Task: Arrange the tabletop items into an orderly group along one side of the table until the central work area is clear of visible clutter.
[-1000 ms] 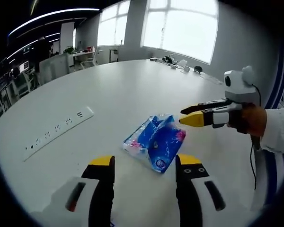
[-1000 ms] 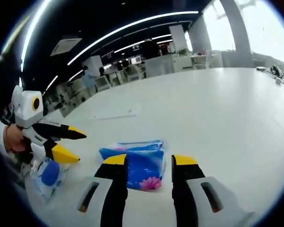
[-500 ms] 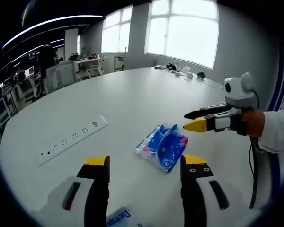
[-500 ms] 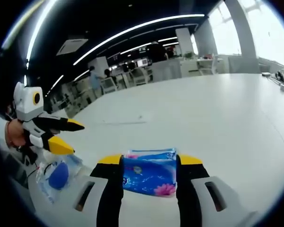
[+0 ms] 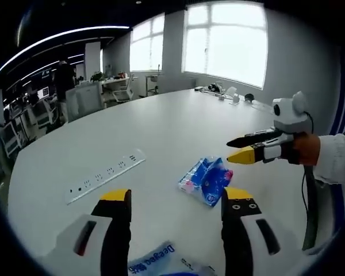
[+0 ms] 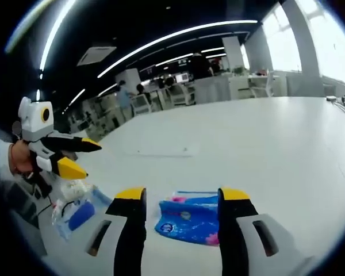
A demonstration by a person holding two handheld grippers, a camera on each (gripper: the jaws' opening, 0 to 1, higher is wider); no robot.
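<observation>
**Inspector:** State progress, left to right.

**Operator:** In the left gripper view, the power strip (image 5: pixel 106 175) lies on the white surface (image 5: pixel 178 126), well left of my left gripper (image 5: pixel 175 201). Its fingers stand wide apart and hold nothing. A clear packet with blue print (image 5: pixel 155 260) lies at the near edge between them. The blue tissue pack (image 5: pixel 206 180) sits near the middle of the surface, ahead and to the right. My right gripper (image 5: pixel 238 149) hovers just right of it, fingers slightly parted, gripping nothing.

**Inspector:** So what is done?

**Operator:** Little, in my judgement. The pack and strip lie apart in the central area, so grouping along one side remains to do.

**Inspector:** What does the other view add?

**Operator:** The right gripper view shows my right gripper (image 6: pixel 178 198) open and empty, with the tissue pack (image 6: pixel 187 217) lying flat between its fingers. It also shows a clear bag with something blue inside (image 6: pixel 75 214) at the left, beneath my left gripper (image 6: pixel 80 158). The left gripper view alone shows the strip clearly, plus small far clutter (image 5: pixel 224 92) by the window.
</observation>
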